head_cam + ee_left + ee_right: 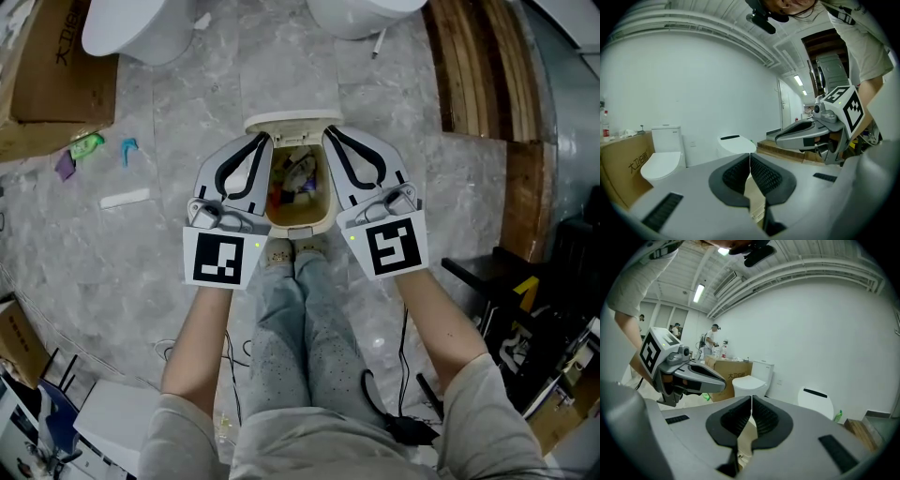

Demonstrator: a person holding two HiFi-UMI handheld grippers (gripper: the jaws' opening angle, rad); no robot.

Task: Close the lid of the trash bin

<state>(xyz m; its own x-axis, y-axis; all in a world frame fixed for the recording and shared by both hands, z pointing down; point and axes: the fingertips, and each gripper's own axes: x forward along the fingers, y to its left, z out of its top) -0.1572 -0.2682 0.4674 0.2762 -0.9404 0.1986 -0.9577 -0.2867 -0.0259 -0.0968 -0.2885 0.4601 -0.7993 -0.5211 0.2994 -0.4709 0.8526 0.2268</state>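
Note:
A small beige trash bin (300, 223) stands on the grey floor just beyond the person's feet. Its lid (292, 120) is tipped up at the far side, and rubbish shows inside. My left gripper (261, 141) hovers over the bin's left rim with its jaws shut and nothing between them. Over the right rim my right gripper (330, 134) is likewise shut and empty. In the left gripper view the shut left gripper (749, 157) has beige bin (754, 199) below it and the right gripper (780, 137) alongside. The right gripper view shows the right gripper (751, 399) closed above the bin (746, 437).
Two white toilets (141, 28) (361, 14) stand beyond the bin. A cardboard box (47, 75) is at far left, stacked wooden boards (478, 66) at right. Small litter (125, 198) lies on the floor to the left. Black equipment (525, 319) and cables sit near right.

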